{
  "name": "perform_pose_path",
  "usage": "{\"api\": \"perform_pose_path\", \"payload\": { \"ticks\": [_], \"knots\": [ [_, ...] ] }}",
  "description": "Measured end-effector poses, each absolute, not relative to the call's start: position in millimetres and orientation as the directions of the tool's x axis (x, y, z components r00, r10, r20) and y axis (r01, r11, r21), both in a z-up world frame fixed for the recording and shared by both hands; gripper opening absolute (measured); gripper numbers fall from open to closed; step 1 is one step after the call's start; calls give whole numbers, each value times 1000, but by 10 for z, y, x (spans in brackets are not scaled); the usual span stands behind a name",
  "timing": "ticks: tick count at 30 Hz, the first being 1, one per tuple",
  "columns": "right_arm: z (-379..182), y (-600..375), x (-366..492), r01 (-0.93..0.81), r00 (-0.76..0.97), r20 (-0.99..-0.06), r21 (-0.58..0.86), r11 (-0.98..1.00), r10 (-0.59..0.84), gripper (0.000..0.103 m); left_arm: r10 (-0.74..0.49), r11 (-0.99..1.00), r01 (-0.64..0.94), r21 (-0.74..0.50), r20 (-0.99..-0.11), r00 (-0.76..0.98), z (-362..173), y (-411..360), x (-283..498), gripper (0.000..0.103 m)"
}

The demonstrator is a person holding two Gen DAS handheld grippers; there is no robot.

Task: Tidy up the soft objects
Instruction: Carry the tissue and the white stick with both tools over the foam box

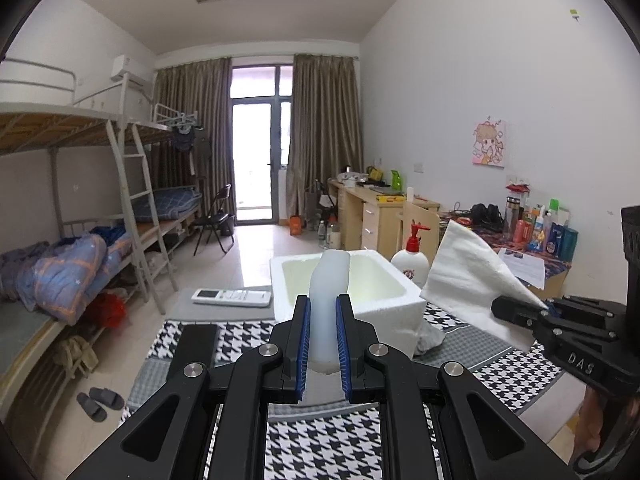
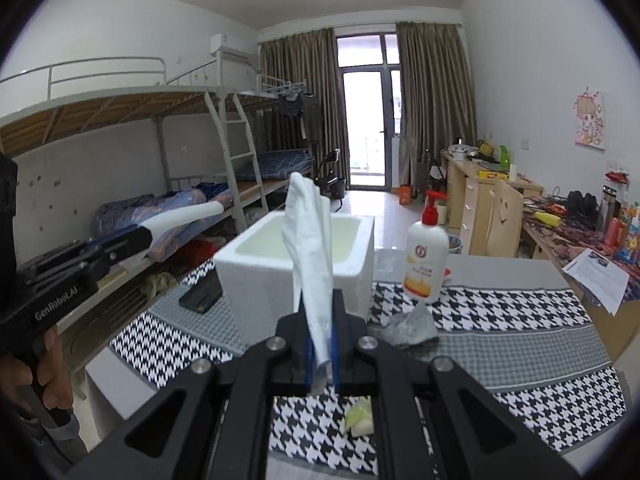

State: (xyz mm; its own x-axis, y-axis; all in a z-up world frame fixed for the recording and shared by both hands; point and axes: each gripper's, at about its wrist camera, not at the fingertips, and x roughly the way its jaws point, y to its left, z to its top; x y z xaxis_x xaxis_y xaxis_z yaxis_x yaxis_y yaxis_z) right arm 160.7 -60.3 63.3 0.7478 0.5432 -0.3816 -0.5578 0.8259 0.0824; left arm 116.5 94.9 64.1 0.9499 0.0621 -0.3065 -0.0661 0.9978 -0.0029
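Low in the frame's centre, the left claw (image 1: 322, 344) grips a pale soft tube (image 1: 329, 280) before the white foam box (image 1: 400, 304). The right claw (image 2: 320, 356) pinches a white cloth (image 2: 310, 248), standing upright at centre above the houndstooth bench (image 2: 500, 312).

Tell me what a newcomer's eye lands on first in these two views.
First, the left claw shut on a pale foam roll and the right claw shut on a white cloth, both raised over the houndstooth tablecloth. Just beyond them stands an open white foam box, with a red-pump lotion bottle to its right.
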Motion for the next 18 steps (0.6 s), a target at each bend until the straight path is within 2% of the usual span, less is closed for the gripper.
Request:
{"api": "perform_pose_path", "payload": {
  "ticks": [18],
  "knots": [
    [686,-571,1907,-603,718,-375,83,793,586,9,88,995,-101,-25,-314,945,714,943,1437,14]
  ]
}}
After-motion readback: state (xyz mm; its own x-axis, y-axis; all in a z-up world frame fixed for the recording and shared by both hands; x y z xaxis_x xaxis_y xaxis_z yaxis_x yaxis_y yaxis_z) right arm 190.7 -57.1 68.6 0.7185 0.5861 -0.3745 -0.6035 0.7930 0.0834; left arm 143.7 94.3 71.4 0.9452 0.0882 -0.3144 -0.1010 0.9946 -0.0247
